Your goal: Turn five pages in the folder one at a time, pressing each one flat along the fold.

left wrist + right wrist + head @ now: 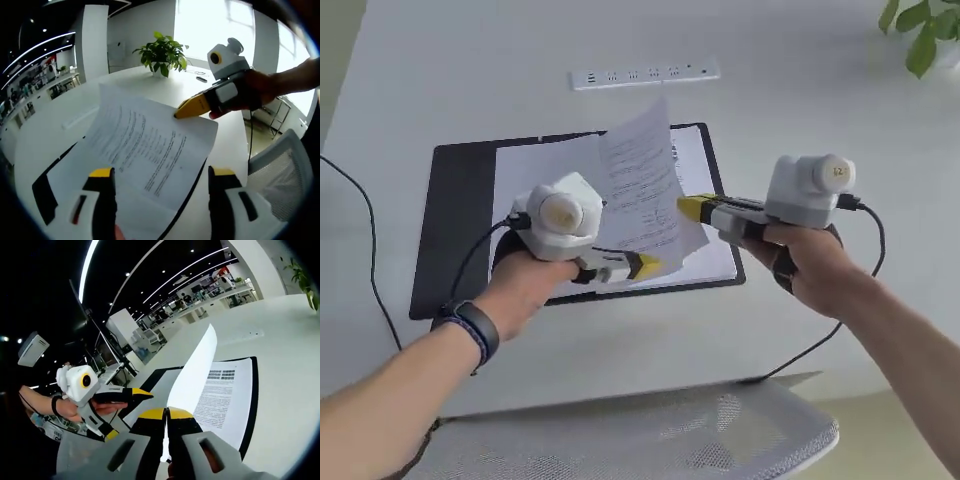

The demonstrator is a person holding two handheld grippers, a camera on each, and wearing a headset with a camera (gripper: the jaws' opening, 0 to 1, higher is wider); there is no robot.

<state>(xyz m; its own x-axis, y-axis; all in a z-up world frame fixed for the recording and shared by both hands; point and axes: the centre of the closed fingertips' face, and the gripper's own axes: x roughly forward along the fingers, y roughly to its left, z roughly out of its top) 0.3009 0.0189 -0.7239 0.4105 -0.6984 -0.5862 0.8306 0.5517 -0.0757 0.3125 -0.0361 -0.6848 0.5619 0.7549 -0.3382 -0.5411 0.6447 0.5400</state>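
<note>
While you hold the white printed paper page (640, 190) up off the open black folder (455, 230), your right gripper (166, 414) has its yellow-tipped jaws squeezed together on the page's edge, with the sheet caught between them. The page stands up at a tilt over the middle of the folder, and its far corner points up in the air. Your left gripper (162, 175) has its jaws spread wide apart and holds nothing. It sits low by the near edge of the folder, with the lifted page just in front of it. You cannot tell if it touches the paper. The folder lies flat on the big white table (470, 90), with more printed sheets inside it. A long white power strip (645, 73) lies on the table past the folder, well apart from it.
</note>
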